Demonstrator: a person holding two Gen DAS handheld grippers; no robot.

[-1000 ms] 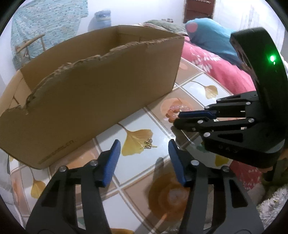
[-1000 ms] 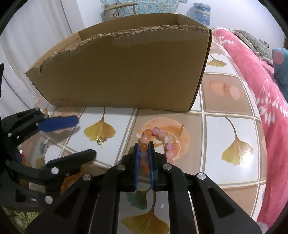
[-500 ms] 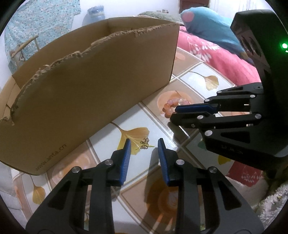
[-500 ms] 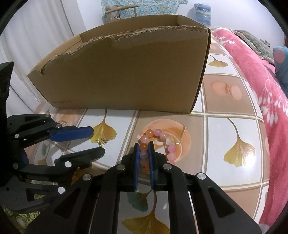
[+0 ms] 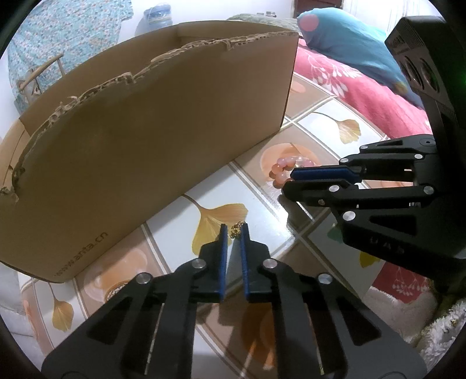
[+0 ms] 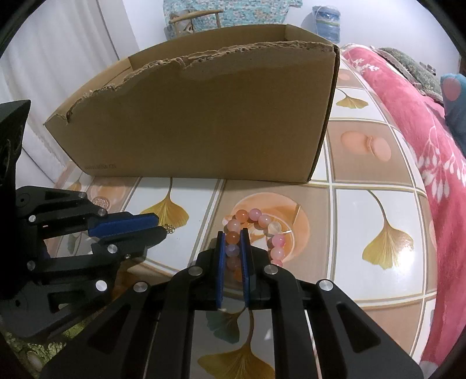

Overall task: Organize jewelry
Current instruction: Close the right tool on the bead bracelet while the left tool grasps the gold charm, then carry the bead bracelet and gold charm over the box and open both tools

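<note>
A small gold chain piece (image 5: 237,229) lies on the tiled table top (image 5: 262,233), caught between the blue tips of my left gripper (image 5: 234,230), whose jaws are closing on it. In the right wrist view the left gripper (image 6: 159,226) is at the left, with the gold piece (image 6: 169,229) peeping out at its tip. My right gripper (image 6: 233,237) is shut on a bracelet of pink and orange beads (image 6: 256,214) that rests on the table. From the left wrist view the right gripper (image 5: 288,179) comes in from the right, over the bracelet (image 5: 279,169).
A large cardboard box (image 6: 204,116) with a torn upper rim stands just behind both grippers, open at the top. A red flowered blanket (image 6: 422,116) runs along the table's right side. A chair with patterned cloth (image 6: 198,17) stands behind the box.
The left gripper's jaws have come together from wide apart around the gold piece, and the gripper has edged forward toward it. The right gripper has stayed still on the bracelet.
</note>
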